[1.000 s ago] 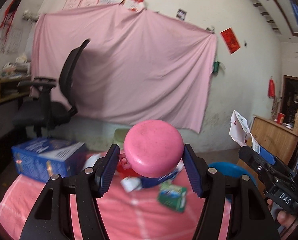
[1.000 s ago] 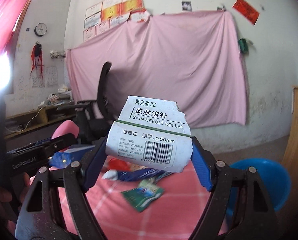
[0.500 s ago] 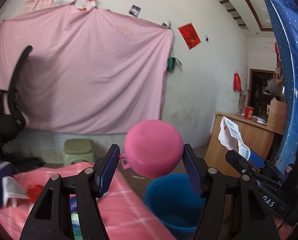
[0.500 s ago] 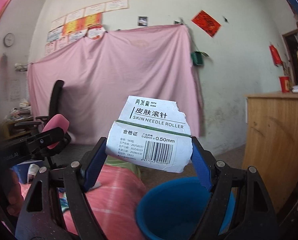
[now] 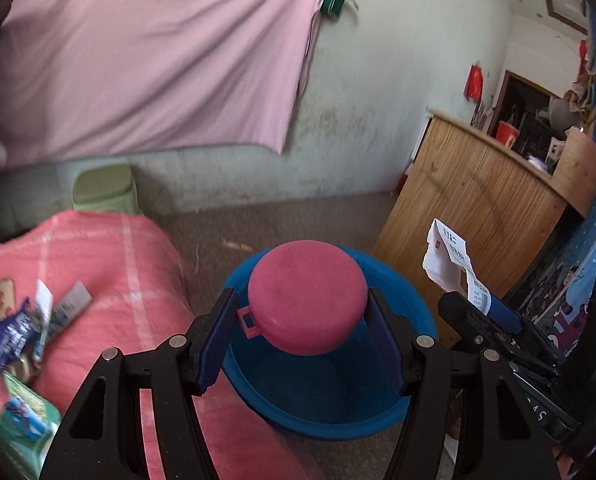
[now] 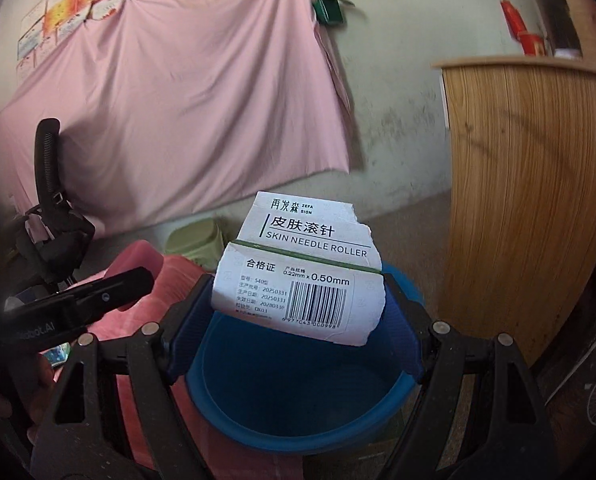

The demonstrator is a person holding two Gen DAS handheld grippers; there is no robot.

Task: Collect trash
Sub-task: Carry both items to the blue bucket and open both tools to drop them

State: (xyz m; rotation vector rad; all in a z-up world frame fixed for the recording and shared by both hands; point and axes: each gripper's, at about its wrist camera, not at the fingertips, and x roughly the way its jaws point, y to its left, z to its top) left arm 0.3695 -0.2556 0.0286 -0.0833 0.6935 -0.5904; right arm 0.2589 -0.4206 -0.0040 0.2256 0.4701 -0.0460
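Note:
My left gripper (image 5: 302,336) is shut on a round pink lidded case (image 5: 306,295) with a small clasp at its left. It hangs above the blue plastic bucket (image 5: 329,404) on the floor. My right gripper (image 6: 298,320) is shut on a torn white cardboard box (image 6: 298,276) printed with a barcode and "skin needle roller", held over the same blue bucket (image 6: 290,400). In the left wrist view the right gripper (image 5: 477,320) with its white box (image 5: 451,258) shows at the right. The left gripper (image 6: 130,284) shows at the left of the right wrist view.
A table under a pink checked cloth (image 5: 110,280) stands left of the bucket, with several wrappers and packets (image 5: 26,328) at its left end. A wooden counter (image 5: 485,196) stands to the right, a green stool (image 5: 104,188) and a pink sheet (image 5: 150,52) behind.
Both grippers have swung right and tilted down, from over the table to above the blue bucket. Each keeps its hold: the pink case in the left, the white box in the right.

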